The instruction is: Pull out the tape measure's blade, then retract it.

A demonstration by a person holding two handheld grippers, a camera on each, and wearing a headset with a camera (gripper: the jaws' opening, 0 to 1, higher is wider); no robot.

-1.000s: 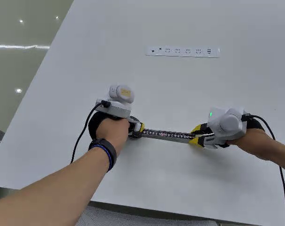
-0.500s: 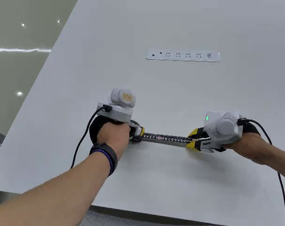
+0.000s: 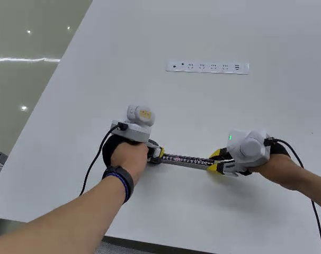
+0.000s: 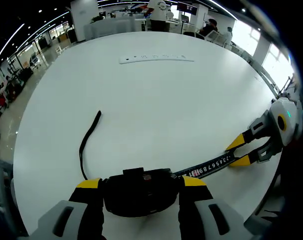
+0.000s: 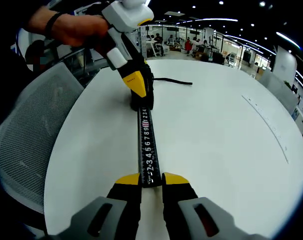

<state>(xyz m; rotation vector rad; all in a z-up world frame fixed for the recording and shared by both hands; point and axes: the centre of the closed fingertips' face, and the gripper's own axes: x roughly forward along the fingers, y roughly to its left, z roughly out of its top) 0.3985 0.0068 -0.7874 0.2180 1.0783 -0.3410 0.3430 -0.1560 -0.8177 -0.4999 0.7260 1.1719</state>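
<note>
Left gripper view: left claw [image 4: 141, 183] clamps tape measure [image 4: 137, 194]; right claw [image 4: 235, 152] pinches blade [image 4: 206, 169] end

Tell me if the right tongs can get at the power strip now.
Probably not yet: the right tongs are shut on the blade, though nothing stands between them and the power strip.

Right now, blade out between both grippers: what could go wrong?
1. The right gripper pinches the blade only at its end. If that grip slips, the blade may whip back toward the case.
2. The left gripper clamps the case by its sides. A skewed pull could twist the case loose.
</note>
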